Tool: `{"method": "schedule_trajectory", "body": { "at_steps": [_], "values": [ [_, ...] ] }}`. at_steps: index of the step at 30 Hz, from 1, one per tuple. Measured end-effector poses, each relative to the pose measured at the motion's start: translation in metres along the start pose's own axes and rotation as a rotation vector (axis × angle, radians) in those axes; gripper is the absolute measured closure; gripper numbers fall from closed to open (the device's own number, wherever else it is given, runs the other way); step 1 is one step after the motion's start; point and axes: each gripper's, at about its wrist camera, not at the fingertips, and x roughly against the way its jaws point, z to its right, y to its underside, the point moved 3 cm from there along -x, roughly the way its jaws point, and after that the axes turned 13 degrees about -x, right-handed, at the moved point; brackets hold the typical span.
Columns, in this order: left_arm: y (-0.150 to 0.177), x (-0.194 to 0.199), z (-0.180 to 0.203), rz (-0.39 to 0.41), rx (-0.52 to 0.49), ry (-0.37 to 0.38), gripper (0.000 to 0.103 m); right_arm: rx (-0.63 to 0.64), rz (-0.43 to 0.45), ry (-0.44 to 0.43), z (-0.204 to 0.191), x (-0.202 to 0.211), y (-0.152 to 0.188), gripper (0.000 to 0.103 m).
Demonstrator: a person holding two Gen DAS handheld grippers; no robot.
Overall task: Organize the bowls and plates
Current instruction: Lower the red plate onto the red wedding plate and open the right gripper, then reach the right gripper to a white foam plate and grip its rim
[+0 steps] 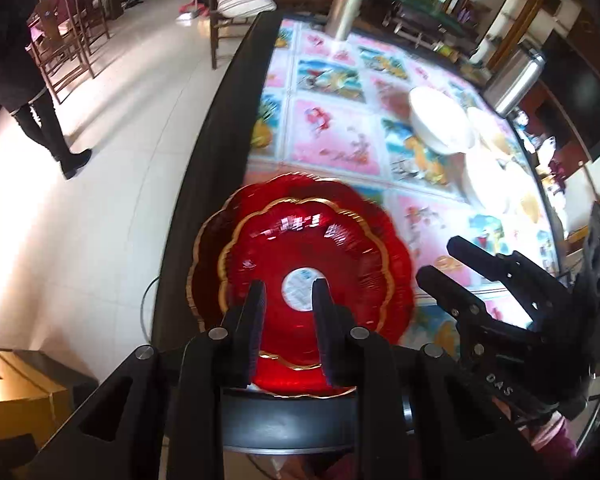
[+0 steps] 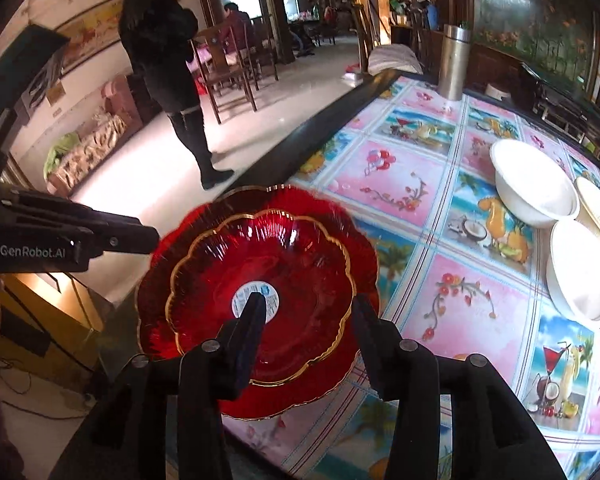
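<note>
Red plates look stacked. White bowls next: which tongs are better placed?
Probably the right tongs. The white bowls sit on their side of the table, past the stacked red plates. The left tongs hang over the plates at the table's outer edge. Both look open and empty.

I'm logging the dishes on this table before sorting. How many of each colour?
Red plates: 2, stacked, the smaller on the larger
White bowls: 4 at least partly in view, the edge ones cut off
Total: 6
</note>
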Motion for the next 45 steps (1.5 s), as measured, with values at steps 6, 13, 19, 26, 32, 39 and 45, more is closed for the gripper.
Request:
{"method": "schedule_trajectory", "body": {
  "at_steps": [6,13,19,26,32,39,45],
  "values": [
    [-0.015,0.003,0.073,0.161,-0.023,0.170,0.033,-0.197,0.207,0.030,0.093,0.053,-0.019,0.040],
    [-0.065,-0.057,0.144,0.114,0.088,0.363,0.032,-0.545,0.182,-0.047,0.232,0.086,-0.011,0.038],
    [-0.103,-0.118,0.175,0.016,0.187,0.440,0.032,-0.770,0.147,-0.132,0.314,0.085,-0.009,0.038],
    [-0.129,-0.157,0.182,-0.028,0.265,0.502,0.032,-0.903,0.082,-0.227,0.356,0.048,-0.017,0.039],
    [-0.147,-0.172,0.190,-0.018,0.245,0.516,0.032,-0.955,0.066,-0.235,0.367,0.024,-0.024,0.039],
    [-0.157,-0.181,0.192,-0.003,0.215,0.489,0.032,-0.989,0.071,-0.265,0.380,0.006,-0.023,0.051],
    [-0.159,-0.186,0.194,0.007,0.196,0.459,0.033,-0.983,0.112,-0.230,0.382,0.010,-0.025,0.062]
  ]
}}
